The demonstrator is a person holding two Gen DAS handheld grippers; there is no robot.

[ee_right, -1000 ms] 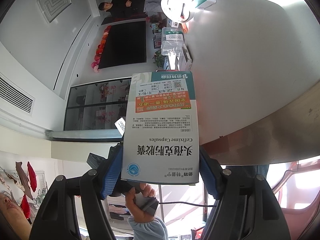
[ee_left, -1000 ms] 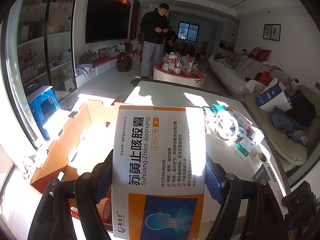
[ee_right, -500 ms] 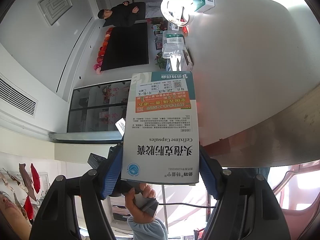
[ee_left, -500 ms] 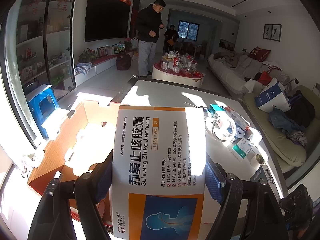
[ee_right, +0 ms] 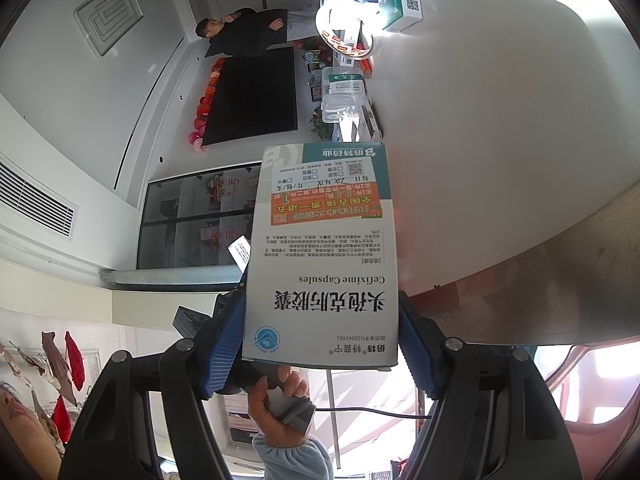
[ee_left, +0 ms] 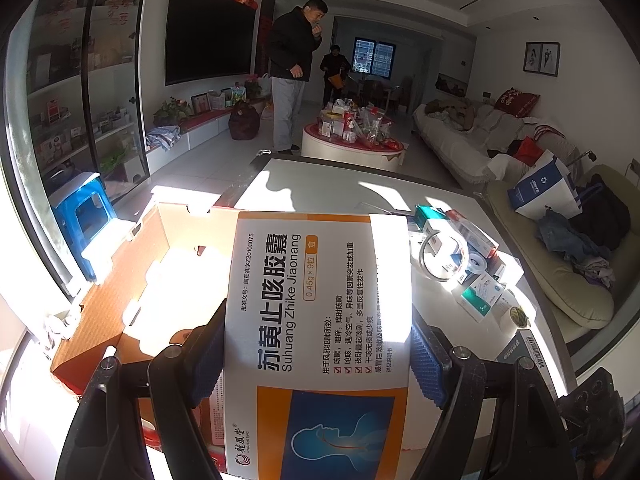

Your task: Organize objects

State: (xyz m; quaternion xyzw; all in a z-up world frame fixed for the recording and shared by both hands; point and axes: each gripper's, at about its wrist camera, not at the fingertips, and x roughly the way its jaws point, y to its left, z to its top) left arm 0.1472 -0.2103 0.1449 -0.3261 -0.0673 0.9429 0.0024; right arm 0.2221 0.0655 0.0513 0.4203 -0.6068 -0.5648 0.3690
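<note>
My left gripper [ee_left: 316, 354] is shut on a white-and-orange Suhuang Zhike medicine box [ee_left: 320, 312], held above the near edge of an open cardboard box [ee_left: 120, 280] that stands at the table's left. My right gripper [ee_right: 320, 344] is shut on a white-and-teal Cefixime Capsules box [ee_right: 324, 248]; its camera is rolled over, so the white table [ee_right: 500, 140] appears on the upper right. The person's hand [ee_right: 280, 412] and the left gripper's handle show just beyond this box.
Several medicine boxes [ee_left: 476, 296], a tape ring [ee_left: 440, 256] and a small roll [ee_left: 518, 316] lie on the table's right side; they also show in the right wrist view [ee_right: 360, 12]. A man [ee_left: 294, 76] stands beyond the table by a round coffee table [ee_left: 352, 140]. A blue stool [ee_left: 80, 216] stands left.
Both grippers keep their boxes and barely move. The left view drifts slightly over the cardboard box. The man in the background has walked left and raised his hand to his face.
</note>
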